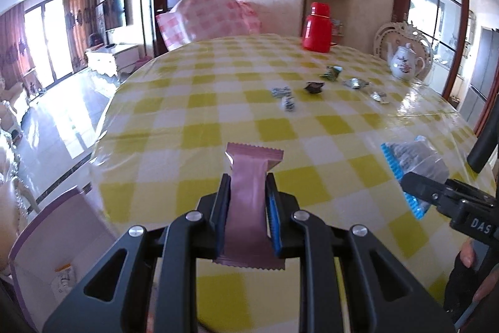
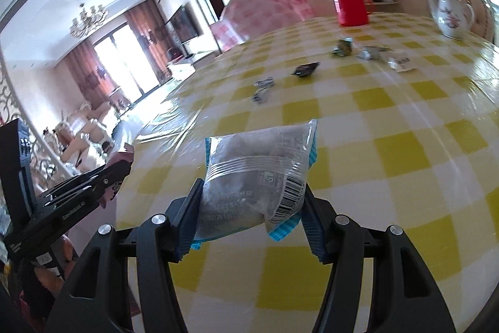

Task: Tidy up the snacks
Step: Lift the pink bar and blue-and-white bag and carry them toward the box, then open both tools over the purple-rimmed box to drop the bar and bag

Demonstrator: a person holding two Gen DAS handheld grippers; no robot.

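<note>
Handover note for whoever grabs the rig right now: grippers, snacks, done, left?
Left gripper: shut on a flat pink foil snack packet, held above the near part of the yellow-checked table.
Right gripper: shut on a clear plastic snack pouch with blue crimped edges, also above the table.
White box with purple rim: below the table's left edge, one small packet inside; probably the drop-off, not certain.
Still on the table: several small wrapped candies, near the red thermos and white teapot.
Left to do: place both held snacks, then collect the candies.
</note>
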